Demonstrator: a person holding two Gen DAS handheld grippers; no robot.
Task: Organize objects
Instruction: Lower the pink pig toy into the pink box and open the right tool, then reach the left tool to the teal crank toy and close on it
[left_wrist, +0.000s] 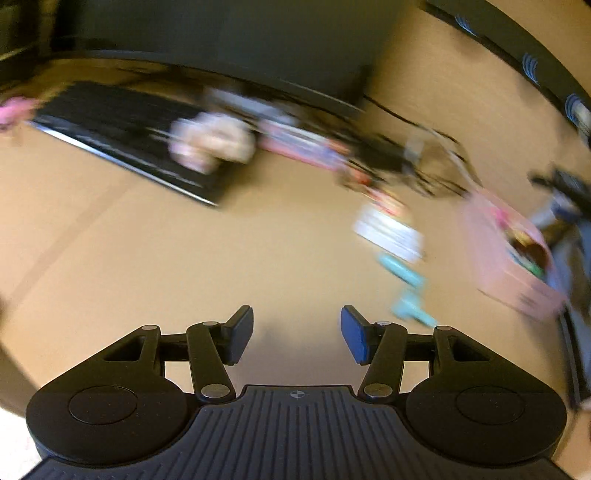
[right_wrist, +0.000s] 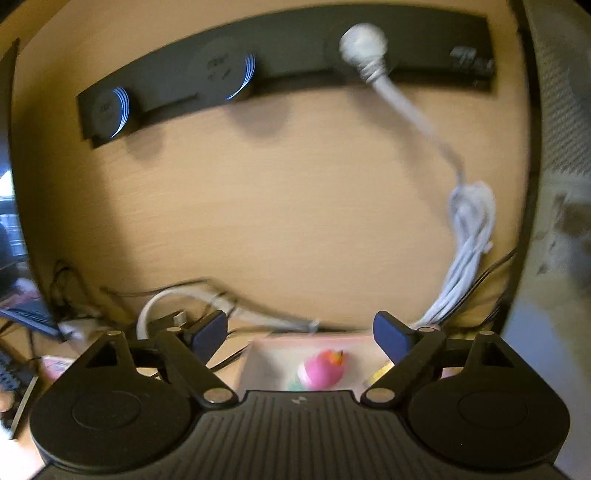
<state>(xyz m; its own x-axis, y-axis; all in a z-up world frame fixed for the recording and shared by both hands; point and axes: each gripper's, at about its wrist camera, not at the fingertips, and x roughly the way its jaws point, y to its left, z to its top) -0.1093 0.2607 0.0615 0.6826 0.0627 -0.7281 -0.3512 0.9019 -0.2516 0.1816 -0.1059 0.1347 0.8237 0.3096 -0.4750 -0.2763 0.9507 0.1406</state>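
Hovering over the tan surface (left_wrist: 155, 258) with the left gripper (left_wrist: 297, 338) spread apart and gripping nothing, its view smeared by blur: a black keyboard (left_wrist: 110, 125) lying far left, a teal item (left_wrist: 406, 291) resting near a pink box (left_wrist: 506, 258) off to the right. Hanging above that pink box (right_wrist: 273, 354) with the right gripper (right_wrist: 301, 338) also spread apart and carrying nothing, a pink toy (right_wrist: 321, 371) sitting inside the box below, a bundled white cable (right_wrist: 469, 240) trailing to the right, a black power strip (right_wrist: 280, 62) lying across the far side.
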